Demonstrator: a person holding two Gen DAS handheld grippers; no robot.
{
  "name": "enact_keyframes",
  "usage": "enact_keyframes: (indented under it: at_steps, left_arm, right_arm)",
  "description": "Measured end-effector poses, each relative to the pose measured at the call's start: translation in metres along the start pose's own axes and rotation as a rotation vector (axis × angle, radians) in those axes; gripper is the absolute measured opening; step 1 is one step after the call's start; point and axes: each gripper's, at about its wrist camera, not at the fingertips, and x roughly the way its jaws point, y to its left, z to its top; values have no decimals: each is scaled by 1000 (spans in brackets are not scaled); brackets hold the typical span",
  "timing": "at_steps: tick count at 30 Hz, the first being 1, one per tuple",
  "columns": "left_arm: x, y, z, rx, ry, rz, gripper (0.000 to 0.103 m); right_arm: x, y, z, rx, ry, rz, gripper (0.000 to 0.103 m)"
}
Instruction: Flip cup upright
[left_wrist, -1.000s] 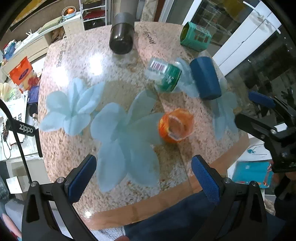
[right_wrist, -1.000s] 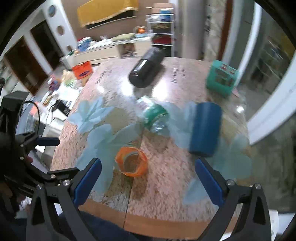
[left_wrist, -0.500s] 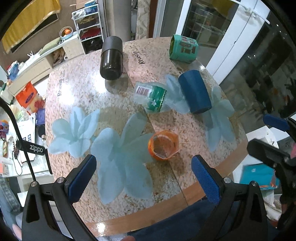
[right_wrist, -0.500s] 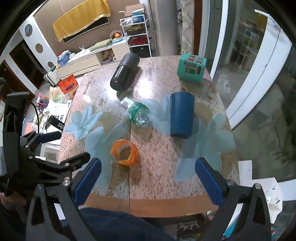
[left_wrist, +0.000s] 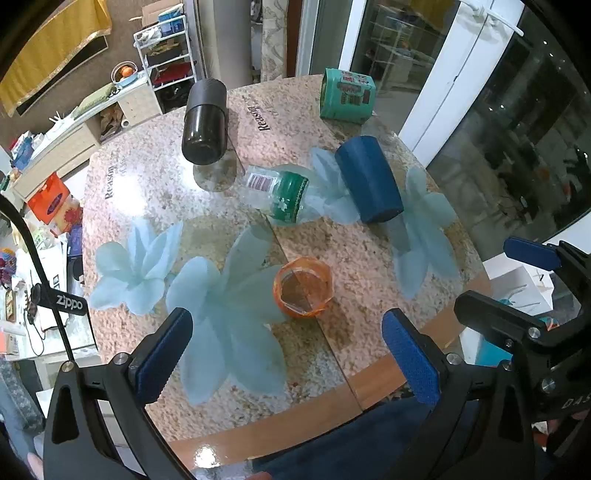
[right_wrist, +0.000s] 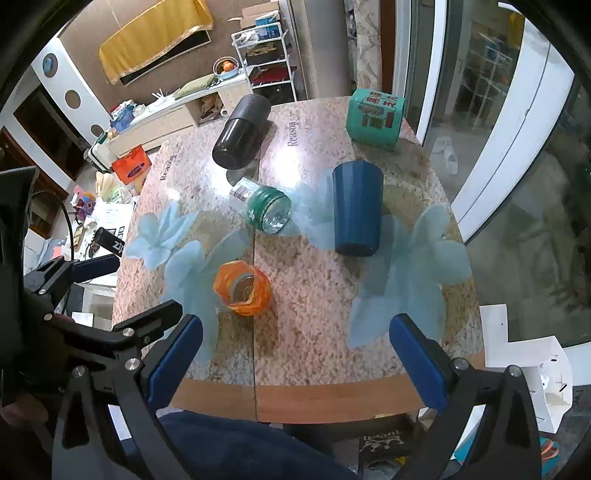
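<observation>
Upright already, the orange cup stands ahead of both grippers, a faceted translucent tumbler with its mouth up on the glossy speckled table printed with pale blue flowers. Beyond it lie a ribbed blue cup on its side, a clear green-labelled bottle, and a matte black cylinder, perhaps a flask. Left gripper and right gripper hang wide apart, blue textured pads touching nothing.
</observation>
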Motion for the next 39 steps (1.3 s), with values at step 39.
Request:
enact_keyframes:
  at_steps: [39]
  left_arm:
    - [-7, 23, 3, -25, -7, 20, 103]
  right_arm:
    - [3, 3, 3, 18, -11, 5, 102]
